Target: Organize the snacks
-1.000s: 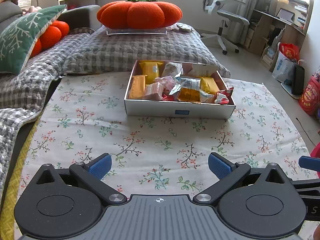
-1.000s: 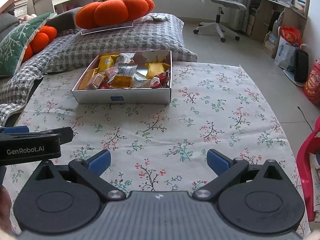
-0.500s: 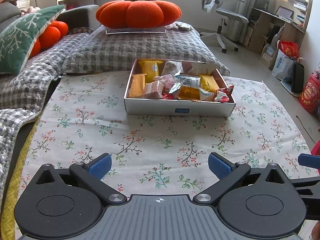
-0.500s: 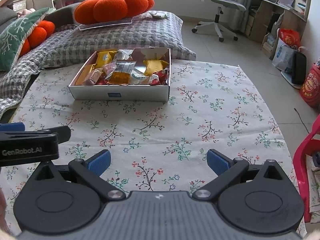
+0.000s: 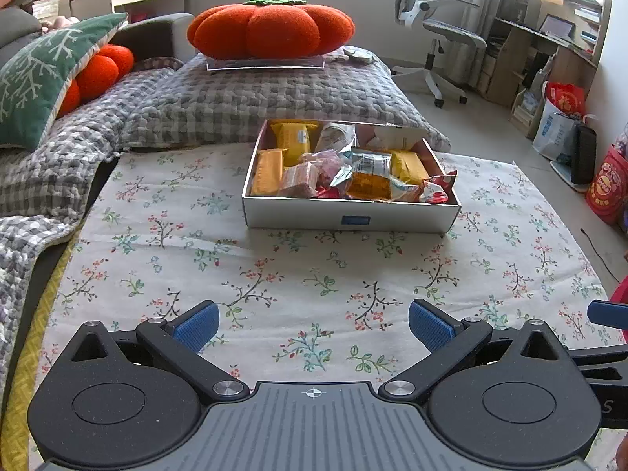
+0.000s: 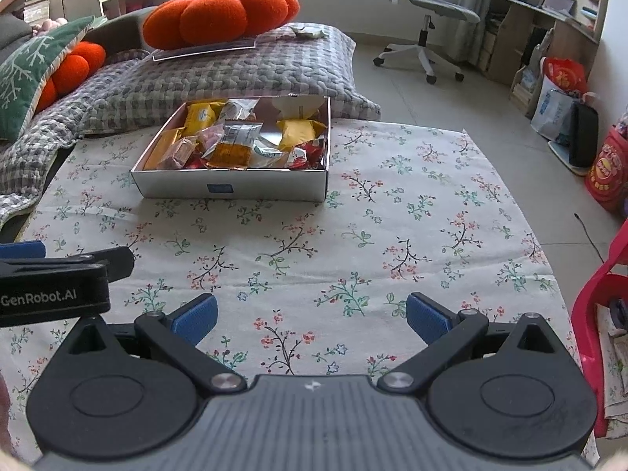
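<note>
Ahead of both grippers, well apart from their tips, sits the white box (image 5: 350, 219) on the floral cloth (image 5: 306, 274), heaped with snack packets (image 5: 369, 180); the packets overlap, so those underneath are hidden and their print is too small to read. Left gripper (image 5: 313, 324) and right gripper (image 6: 310, 318) both stand wide apart, holding nothing. Only the side of the left gripper shows at the right view's left edge. Since a second ago the box has drawn slightly farther ahead in the right view; the jaws are unchanged.
</note>
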